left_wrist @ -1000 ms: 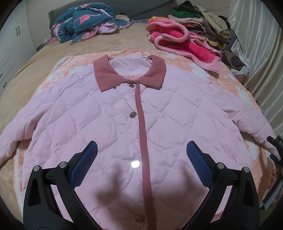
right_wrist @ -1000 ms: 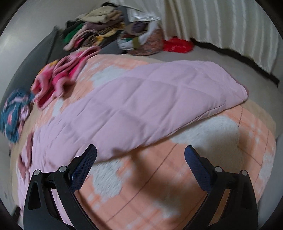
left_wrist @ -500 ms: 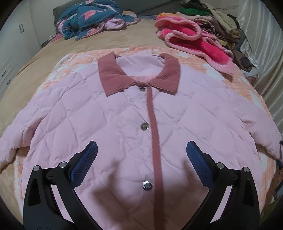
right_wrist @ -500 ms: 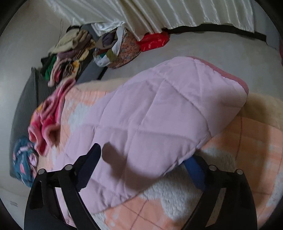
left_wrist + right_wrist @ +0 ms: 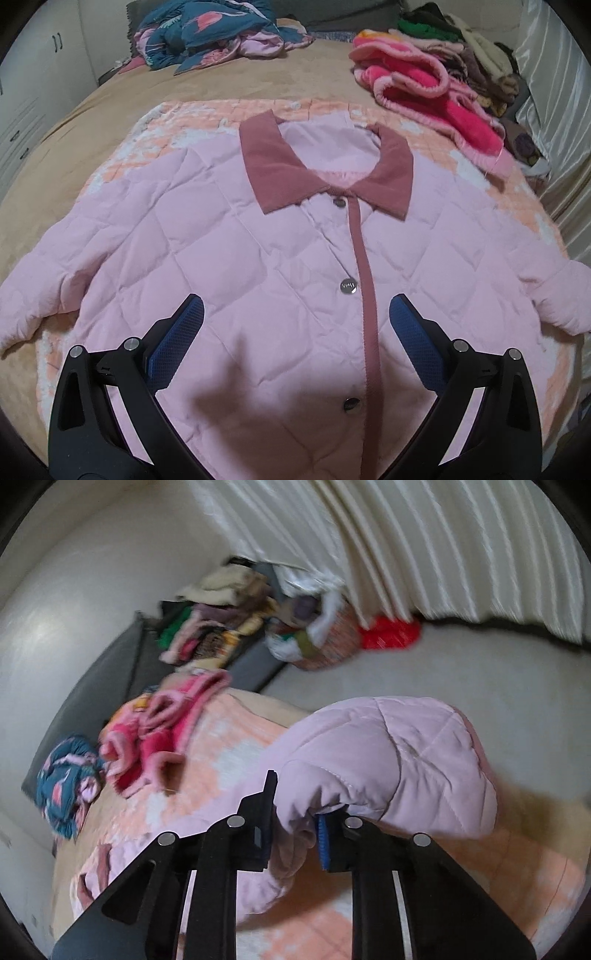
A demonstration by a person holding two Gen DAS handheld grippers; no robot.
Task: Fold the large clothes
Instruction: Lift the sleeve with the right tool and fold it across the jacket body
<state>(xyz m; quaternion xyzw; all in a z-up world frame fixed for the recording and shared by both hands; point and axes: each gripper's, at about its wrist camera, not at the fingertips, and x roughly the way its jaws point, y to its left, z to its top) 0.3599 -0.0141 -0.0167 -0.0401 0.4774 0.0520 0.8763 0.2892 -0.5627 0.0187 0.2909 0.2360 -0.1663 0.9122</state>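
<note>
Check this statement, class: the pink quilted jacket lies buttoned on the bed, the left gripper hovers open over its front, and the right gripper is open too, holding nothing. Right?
Not quite. The right wrist view shows the right gripper shut on the jacket's sleeve, lifting it. The rest stands: the pink quilted jacket lies buttoned, and the left gripper hovers open.

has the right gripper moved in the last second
Yes. The right gripper has closed in on the pink jacket's sleeve and shut on it, against the orange blanket.

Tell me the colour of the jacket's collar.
Dusty rose, darker than the pale pink quilted jacket. The collar shows best in the left wrist view.
</note>
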